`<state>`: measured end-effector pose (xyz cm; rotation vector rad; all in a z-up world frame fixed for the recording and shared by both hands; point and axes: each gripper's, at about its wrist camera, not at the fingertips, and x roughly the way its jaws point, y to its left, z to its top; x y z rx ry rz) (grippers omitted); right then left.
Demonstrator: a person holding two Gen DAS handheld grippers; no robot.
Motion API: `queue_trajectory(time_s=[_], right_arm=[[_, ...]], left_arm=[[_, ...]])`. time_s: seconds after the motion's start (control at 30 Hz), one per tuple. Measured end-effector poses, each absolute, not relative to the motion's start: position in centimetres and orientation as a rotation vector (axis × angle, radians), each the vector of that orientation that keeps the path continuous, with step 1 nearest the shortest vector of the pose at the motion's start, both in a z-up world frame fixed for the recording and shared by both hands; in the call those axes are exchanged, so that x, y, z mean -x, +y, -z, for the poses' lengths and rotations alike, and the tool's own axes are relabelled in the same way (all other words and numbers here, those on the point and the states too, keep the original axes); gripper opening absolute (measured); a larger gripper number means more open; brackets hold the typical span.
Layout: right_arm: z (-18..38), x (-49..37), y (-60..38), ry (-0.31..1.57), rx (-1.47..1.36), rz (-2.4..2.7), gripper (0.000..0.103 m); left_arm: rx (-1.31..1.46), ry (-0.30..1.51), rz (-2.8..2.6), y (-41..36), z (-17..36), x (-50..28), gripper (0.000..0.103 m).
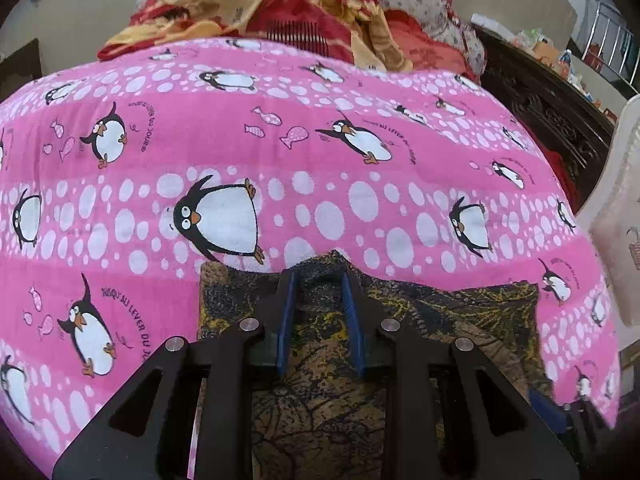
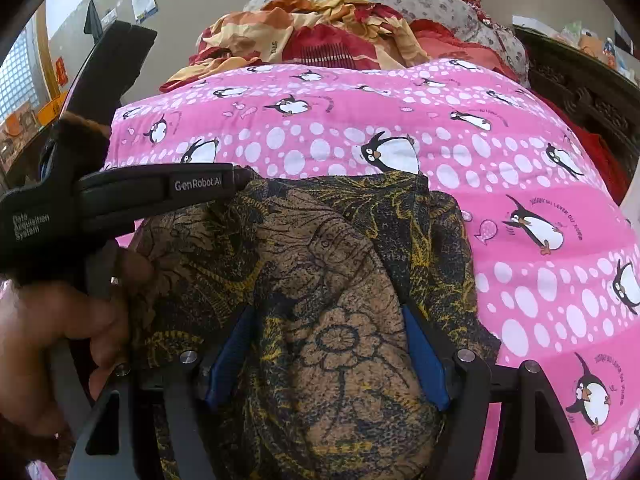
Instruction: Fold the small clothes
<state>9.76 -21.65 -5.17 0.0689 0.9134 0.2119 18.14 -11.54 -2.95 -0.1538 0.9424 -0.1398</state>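
Left wrist view. A pink sheet (image 1: 280, 152) printed with penguins and white dots covers the bed from the left edge to the right. At lower centre lies a dark garment (image 1: 460, 312) with a brown and yellow floral print, partly folded, spread flat on the sheet. The left gripper (image 1: 320, 280) points into the garment's far edge; its blue-padded fingers (image 1: 286, 320) stand a little apart, and a raised ridge of cloth sits between their tips, so it appears to grip the garment. Behind the sheet is a heap of red and orange bedding (image 1: 280, 4); to the right, a dark carved headboard (image 1: 552, 112) and a white plastic chair (image 1: 620, 208).

Right wrist view. At far left a hand (image 2: 60, 320) holds the black body of the left gripper (image 2: 244, 178), whose tip reaches the garment's (image 2: 320, 264) upper left corner. The garment is bunched at centre and rises between the fingers of the right gripper (image 2: 328, 320). These fingers (image 2: 424, 356) are spread wide with loose cloth draped between them, not pinched. The pink sheet (image 2: 540, 168) fills the right side.
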Motion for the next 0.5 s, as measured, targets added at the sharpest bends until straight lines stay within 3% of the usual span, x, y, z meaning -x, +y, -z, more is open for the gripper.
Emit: queue_trajectory(time_s=[0.03, 0.1, 0.17, 0.23, 0.33, 0.43, 0.5], right_arm=[[5.1, -9.6, -21.4, 0.916, -0.070, -0.215, 0.072], [4.9, -9.6, -21.8, 0.938, -0.094, -0.266, 0.078], [4.0, -9.5, -22.7, 0.976, -0.101, -0.313, 0.077], [1.7, -8.2, -24.7, 0.933, -0.116, -0.306, 0.077], [-0.7, -5.5, -29.1, 0.819, -0.207, -0.318, 0.088], [0.4, -4.2, -33.0, 0.843, -0.353, -0.325, 0.089], [2.6, -3.7, -34.5, 0.895, -0.494, -0.393, 0.089]], left_arm=[[0.165, 0.963, 0.153, -11.2, 2.3, -18.0, 0.024], [0.213, 0.996, 0.215, -9.8, 0.6, -17.0, 0.036], [0.224, 0.989, 0.251, -8.3, -0.8, -15.5, 0.071], [0.229, 0.941, 0.264, -6.3, -1.8, -13.1, 0.083], [0.277, 0.957, 0.320, -3.9, 0.1, -10.3, 0.084], [0.360, 1.075, 0.420, -4.0, 3.8, -9.1, 0.084], [0.371, 1.029, 0.500, -4.8, 4.2, -7.9, 0.091]])
